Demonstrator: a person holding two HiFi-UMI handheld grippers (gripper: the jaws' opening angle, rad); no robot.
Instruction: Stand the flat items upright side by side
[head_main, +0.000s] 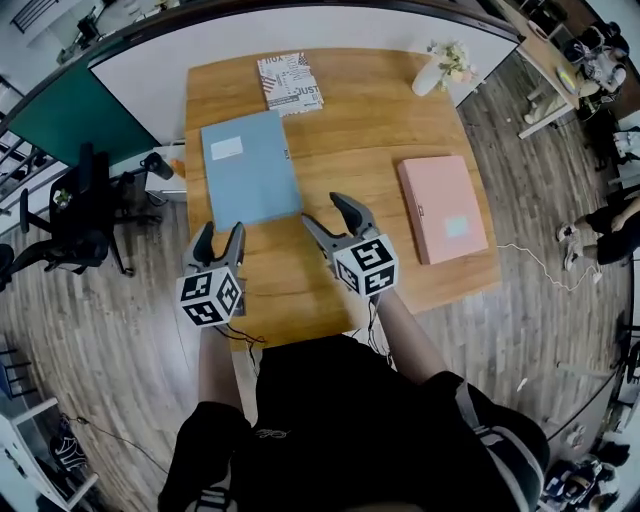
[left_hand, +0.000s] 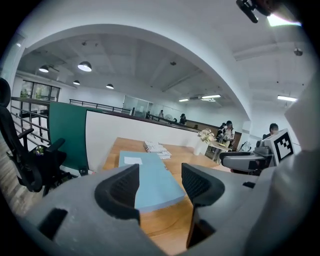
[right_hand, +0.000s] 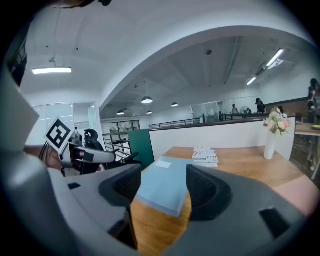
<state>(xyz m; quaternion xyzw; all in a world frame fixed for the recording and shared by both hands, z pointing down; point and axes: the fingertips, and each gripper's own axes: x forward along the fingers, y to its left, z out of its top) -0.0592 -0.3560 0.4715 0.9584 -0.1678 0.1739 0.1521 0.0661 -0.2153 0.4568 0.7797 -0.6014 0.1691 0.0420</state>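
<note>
On the desk (head_main: 340, 120) a pale blue book (head_main: 250, 168) with a white label lies flat. The left hand-held gripper (head_main: 220, 236) and right hand-held gripper (head_main: 325, 212) hover just short of it, jaws apart, empty.

White vase of flowers (head_main: 432, 75) at the far right corner of the wooden table (head_main: 350, 120) (black office chair (head_main: 75, 215) off left)

The blue folder (left_hand: 155, 180) has its near-left corner tucked behind a jaw in the left gripper view. The pink folder (right_hand: 300, 192) is just a sliver at 4 o'clock in the right gripper view, rest behind a jaw. The magazine (head_main: 289, 83) print's mostly too tiny to read.
</note>
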